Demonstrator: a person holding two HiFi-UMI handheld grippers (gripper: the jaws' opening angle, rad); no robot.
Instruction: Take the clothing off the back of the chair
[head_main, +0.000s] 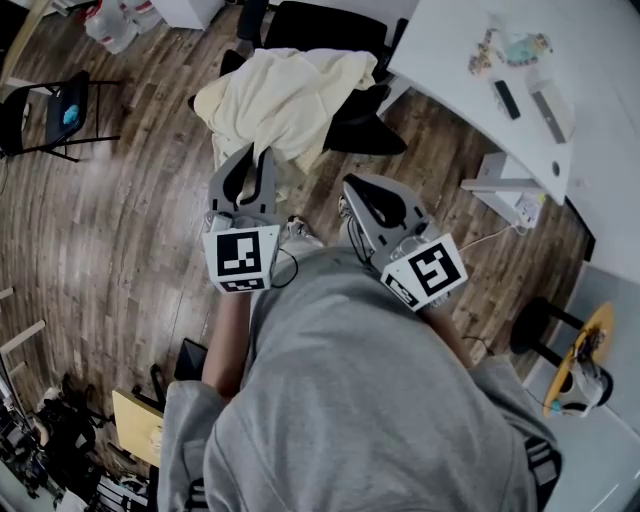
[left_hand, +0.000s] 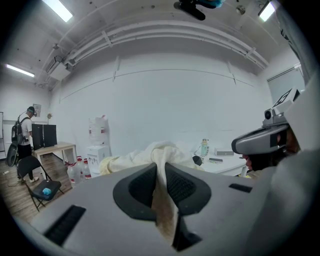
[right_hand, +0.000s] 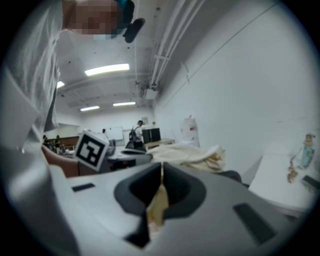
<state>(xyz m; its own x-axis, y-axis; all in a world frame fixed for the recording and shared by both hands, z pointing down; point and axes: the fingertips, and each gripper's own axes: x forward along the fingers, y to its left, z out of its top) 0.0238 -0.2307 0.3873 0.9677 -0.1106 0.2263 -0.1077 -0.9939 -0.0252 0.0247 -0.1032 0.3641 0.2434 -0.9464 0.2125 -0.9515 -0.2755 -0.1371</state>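
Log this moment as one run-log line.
left gripper: shut on garment | right gripper: shut on garment | garment: draped over chair

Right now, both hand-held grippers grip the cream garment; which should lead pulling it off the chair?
Left, probably. The left hand-held gripper pinches a thick fold of the cream garment close to its bulk; the right hand-held gripper grips only a thin edge.

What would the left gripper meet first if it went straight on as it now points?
Probably the heap of the cream fabric garment on the black office chair; the left gripper pinches a fold of it.
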